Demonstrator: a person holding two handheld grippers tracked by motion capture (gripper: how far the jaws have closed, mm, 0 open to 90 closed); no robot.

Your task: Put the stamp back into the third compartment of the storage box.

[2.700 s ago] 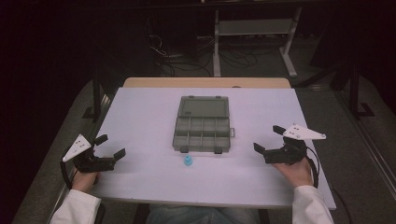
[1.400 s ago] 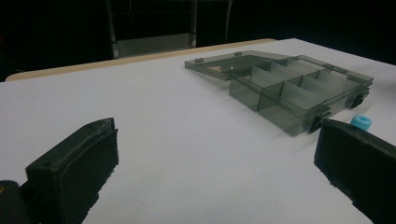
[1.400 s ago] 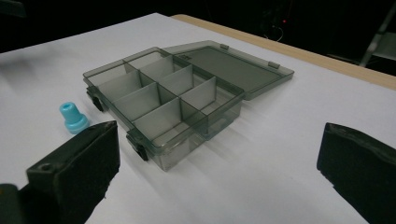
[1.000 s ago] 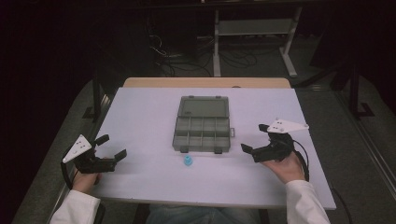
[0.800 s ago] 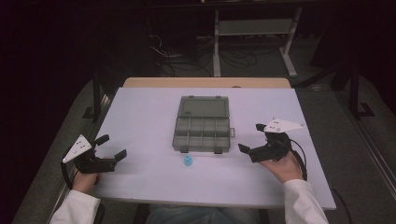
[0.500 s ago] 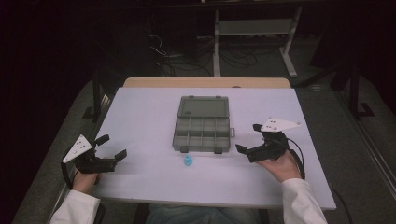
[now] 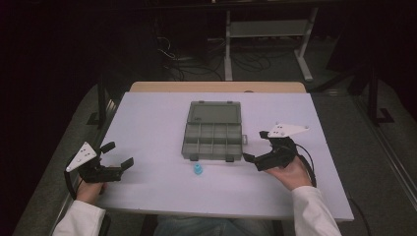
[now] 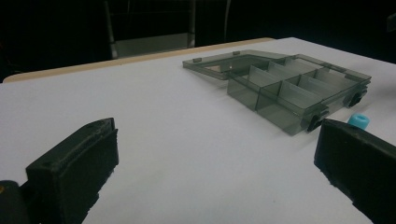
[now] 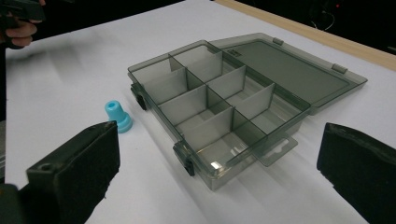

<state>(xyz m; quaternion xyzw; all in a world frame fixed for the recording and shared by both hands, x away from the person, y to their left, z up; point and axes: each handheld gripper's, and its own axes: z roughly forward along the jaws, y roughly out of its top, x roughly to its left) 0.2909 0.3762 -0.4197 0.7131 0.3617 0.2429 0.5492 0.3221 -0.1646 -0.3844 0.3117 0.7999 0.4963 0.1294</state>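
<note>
Currently, from left to right, the following are listed. One left gripper [image 7: 114,156], held by a hand at the table's [image 7: 147,123] left edge, jaws spread wide and empty, well apart from the other items. One grey compartment box [image 7: 212,132] at the table's middle, lid laid open flat behind it, with eight compartments, none seen to hold anything. One small blue cap [image 7: 198,170], standing on the table just in front of the box, not yet picked up. One right gripper [image 7: 256,147], jaws wide and empty, near the box's right front corner. Judged progress: barely begun; the cap remains to be grasped and presumably placed in a compartment.
</note>
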